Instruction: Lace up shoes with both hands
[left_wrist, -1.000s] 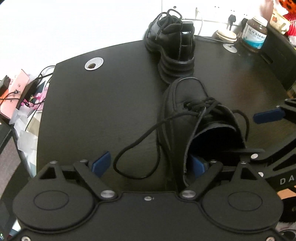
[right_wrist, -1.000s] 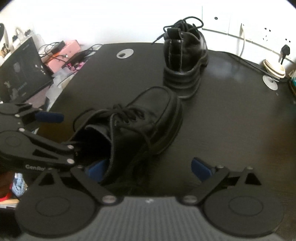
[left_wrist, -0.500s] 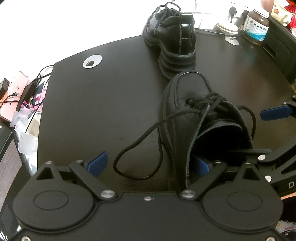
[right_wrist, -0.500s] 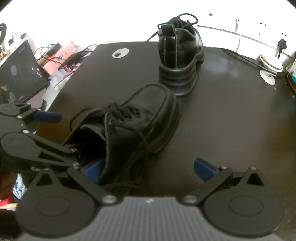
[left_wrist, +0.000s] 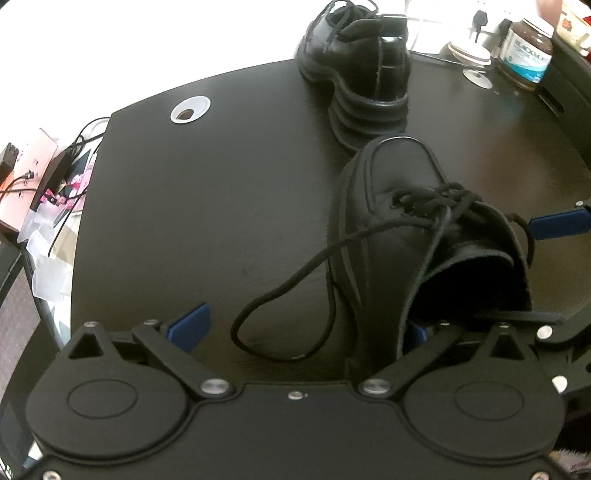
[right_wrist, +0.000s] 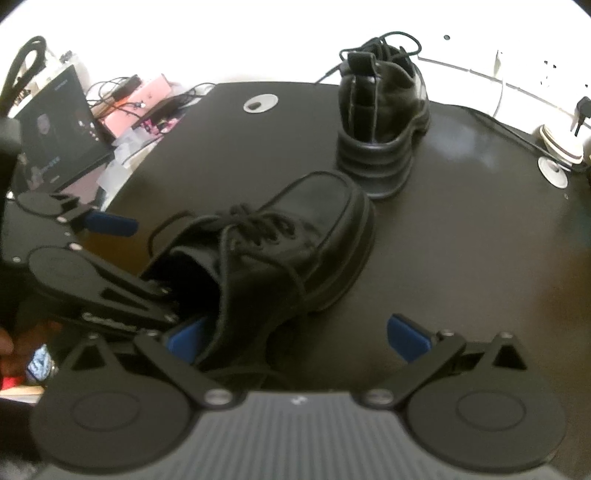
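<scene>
A black leather shoe stands on the dark table, toe away from me, its laces loose. One lace end loops on the table. My left gripper straddles the shoe's left heel wall and that loop; its jaws are opening and the pads press nothing. My right gripper stands open around the right heel wall, its left fingertip inside the shoe's mouth. A second black shoe stands beyond, heel toward me.
A metal cable grommet sits at the table's far left. A labelled jar and a white dish stand at the back right. Off the left edge lie a dark screen, a pink box and cables.
My left gripper's fingers have spread wider apart. Both shoes and the lace loop lie much as before, and the right gripper has kept its place.
</scene>
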